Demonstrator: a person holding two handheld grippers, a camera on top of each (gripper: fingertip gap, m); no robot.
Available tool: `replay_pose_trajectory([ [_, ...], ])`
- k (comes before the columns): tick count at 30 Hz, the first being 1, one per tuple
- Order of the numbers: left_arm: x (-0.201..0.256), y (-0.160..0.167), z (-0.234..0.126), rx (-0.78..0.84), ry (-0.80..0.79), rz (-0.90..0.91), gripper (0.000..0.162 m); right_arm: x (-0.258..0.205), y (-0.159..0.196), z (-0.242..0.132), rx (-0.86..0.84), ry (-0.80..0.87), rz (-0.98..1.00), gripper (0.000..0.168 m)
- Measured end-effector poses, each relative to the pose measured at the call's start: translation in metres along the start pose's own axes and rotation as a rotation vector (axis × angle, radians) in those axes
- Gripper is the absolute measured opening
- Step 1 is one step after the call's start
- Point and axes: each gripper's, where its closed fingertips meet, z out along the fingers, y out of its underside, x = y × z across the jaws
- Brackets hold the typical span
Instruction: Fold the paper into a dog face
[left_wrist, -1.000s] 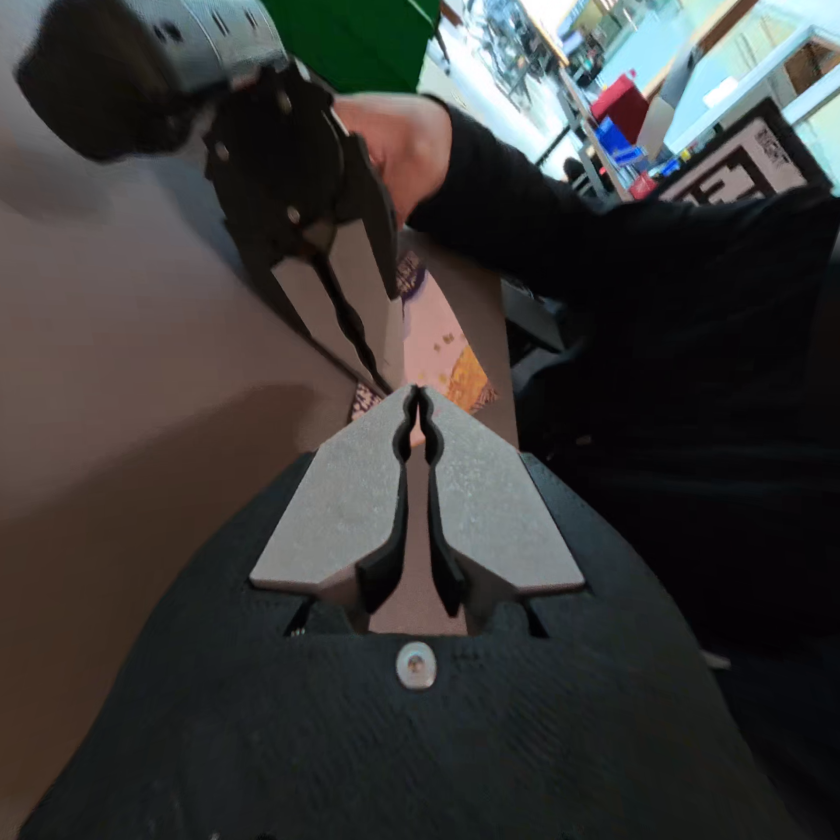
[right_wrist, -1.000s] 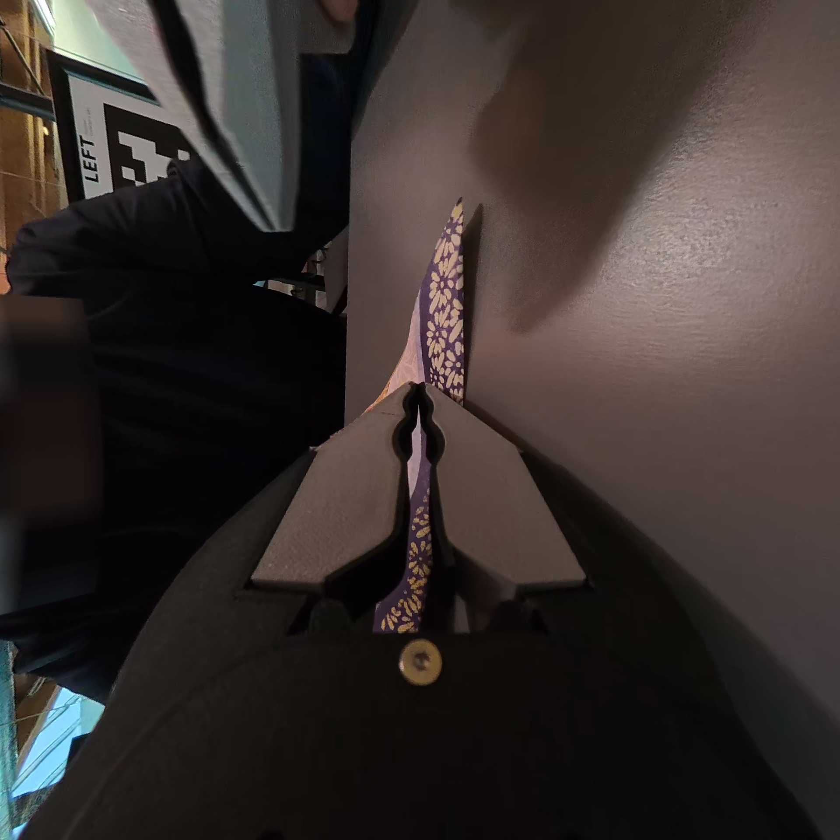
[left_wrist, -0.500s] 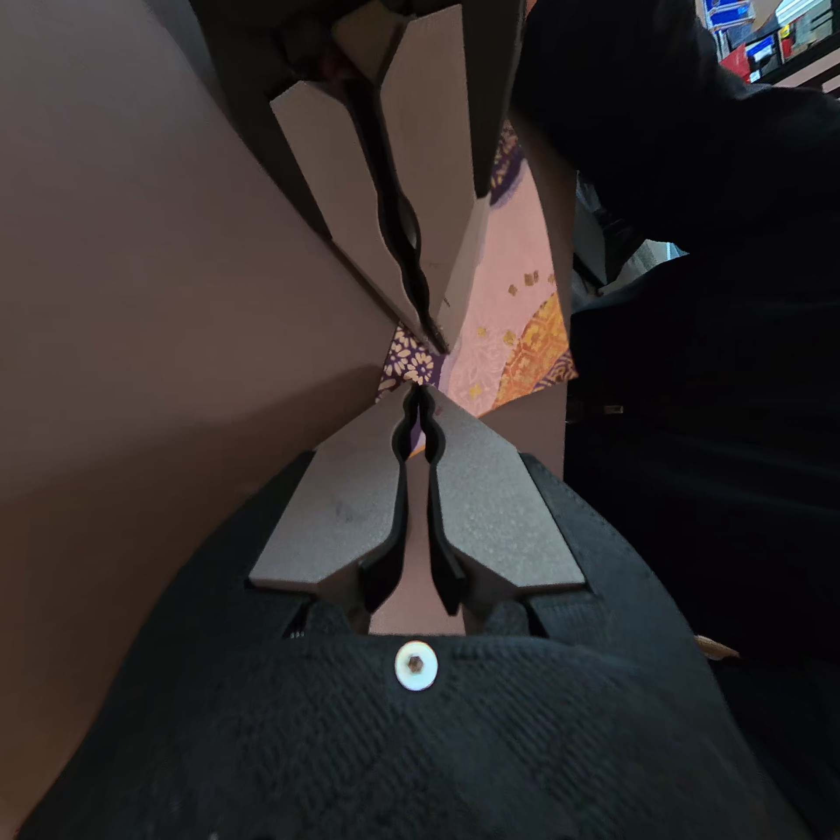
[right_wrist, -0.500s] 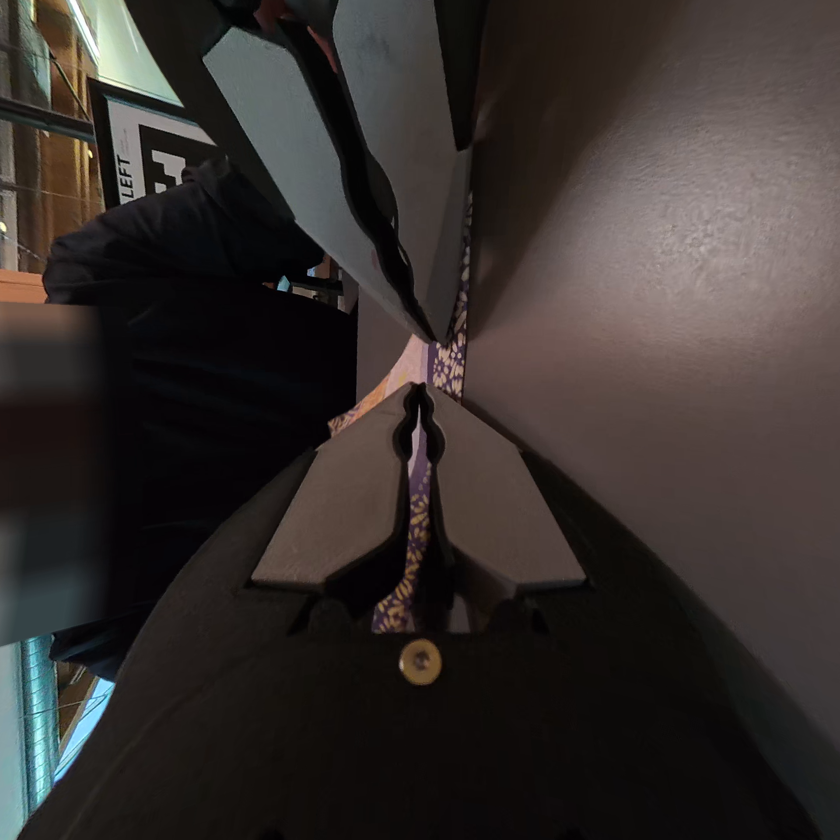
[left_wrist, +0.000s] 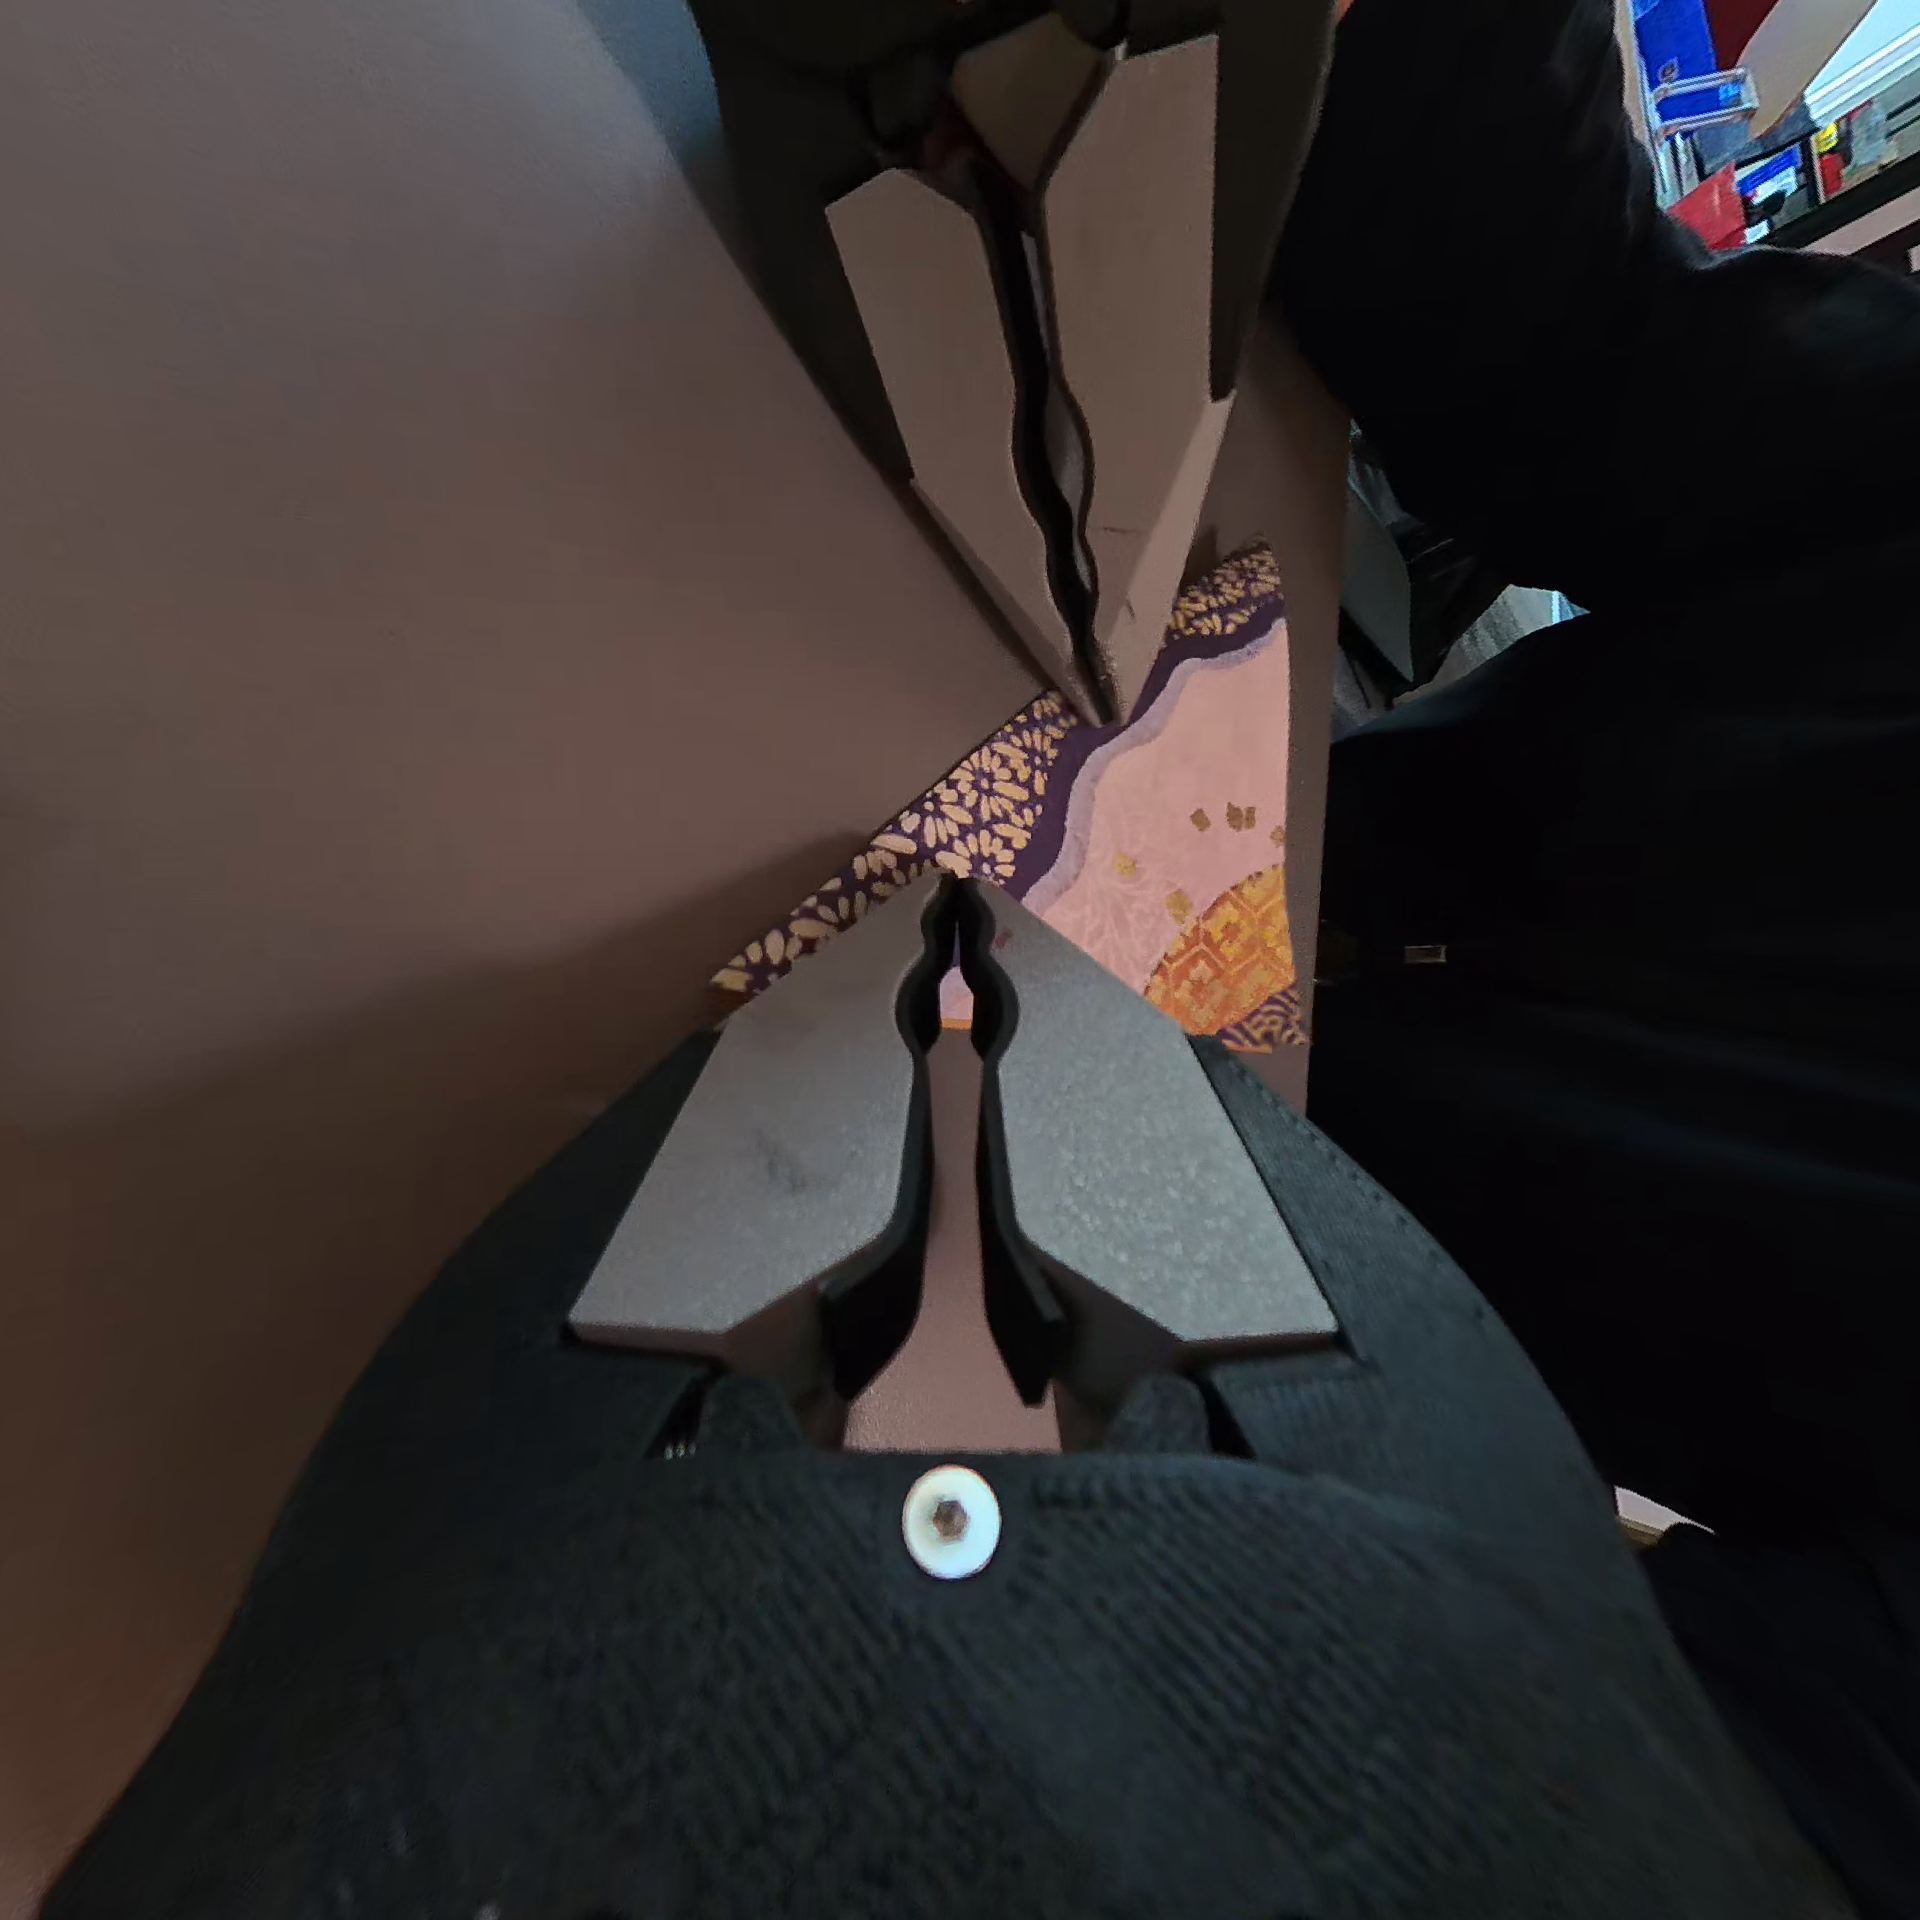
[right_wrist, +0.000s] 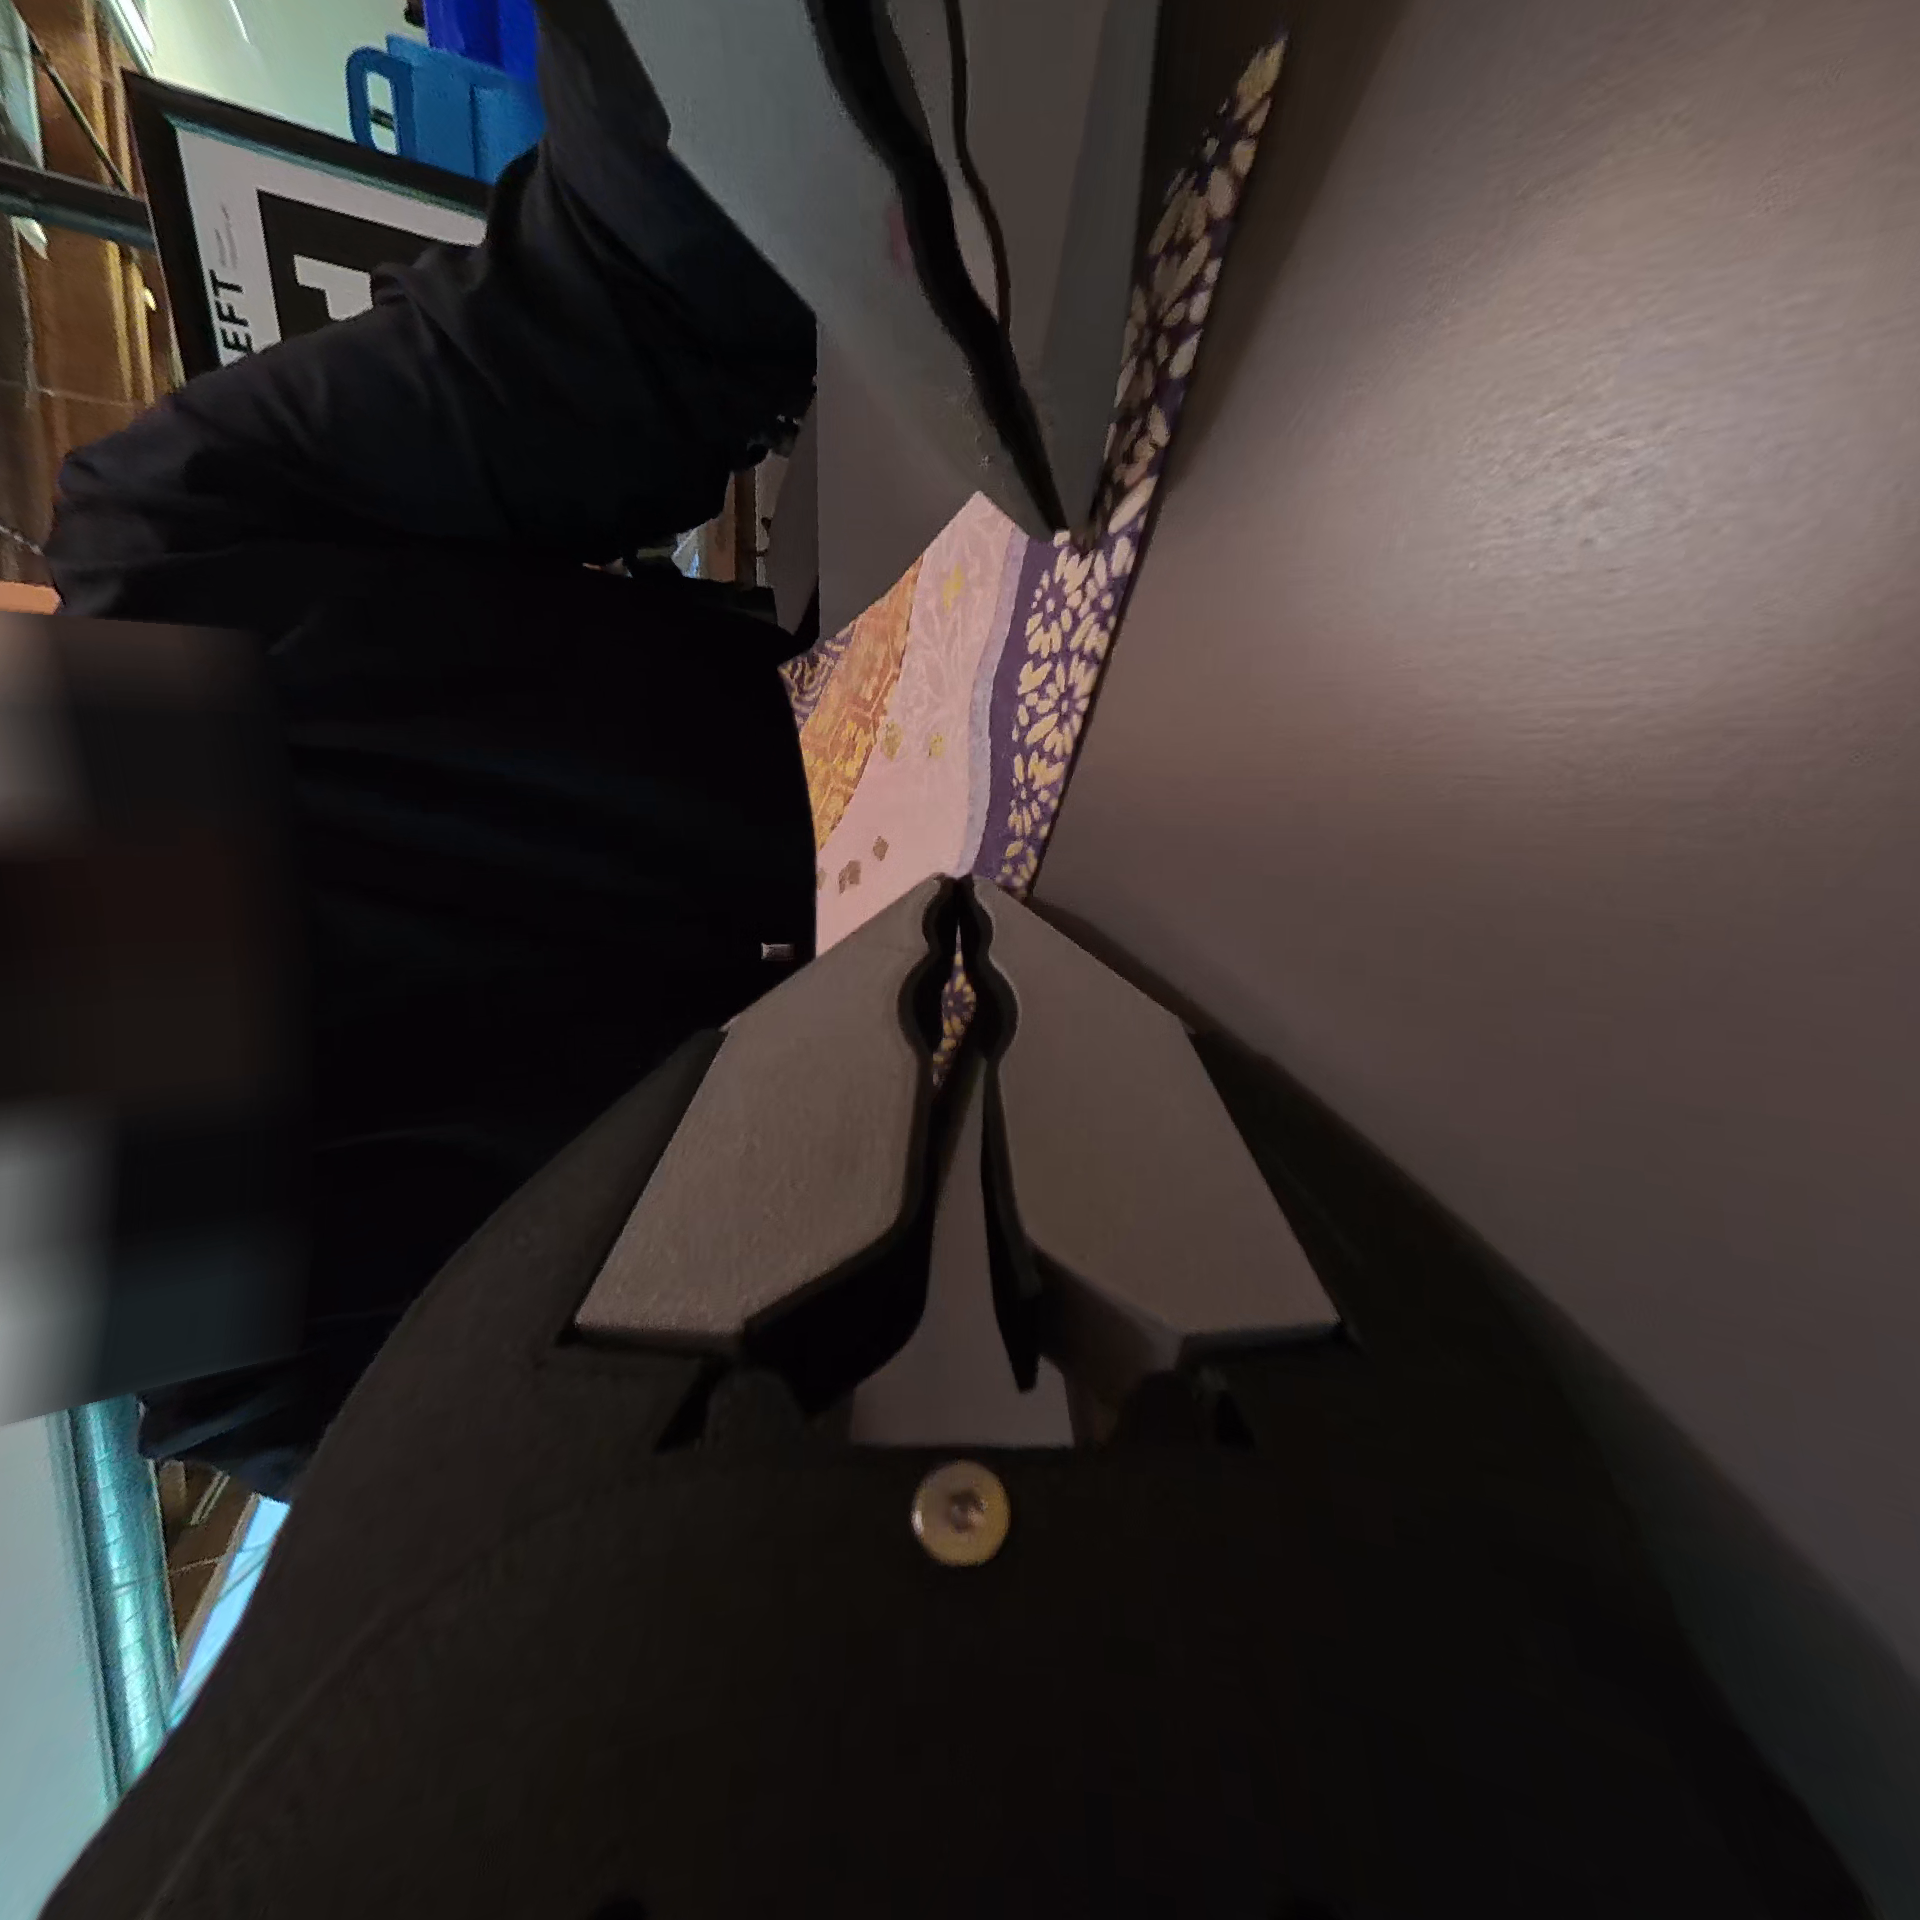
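Brown-grey table (left_wrist: 364, 623) fills both views. Person's black sleeve (right_wrist: 499, 436) beside its edge. Framed black-and-white marker board (right_wrist: 239, 249) behind carries printed lettering. Patterned paper (left_wrist: 1174, 831), purple, pink and gold, lies flat at the table edge. Left gripper (left_wrist: 954, 883) closed, tips on the paper's near edge. Right gripper (right_wrist: 958, 883) closed, tips also on the paper, probably not pinching it.

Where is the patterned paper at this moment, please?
The patterned paper lies flat at the table edge beside the person's dark sleeve, between the two closed grippers: the left gripper at one corner, the right gripper opposite.
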Motion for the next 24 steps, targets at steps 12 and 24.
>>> replay_pose_trajectory([
  [12,0.000,0.000,0.000,0.006,-0.006,-0.003,0.000,-0.011,0.029,0.013,-0.026,0.013,-0.023,0.000],
  [24,0.000,0.001,0.000,0.008,-0.002,-0.014,0.000,-0.024,0.063,0.018,-0.051,-0.056,-0.027,0.000],
])
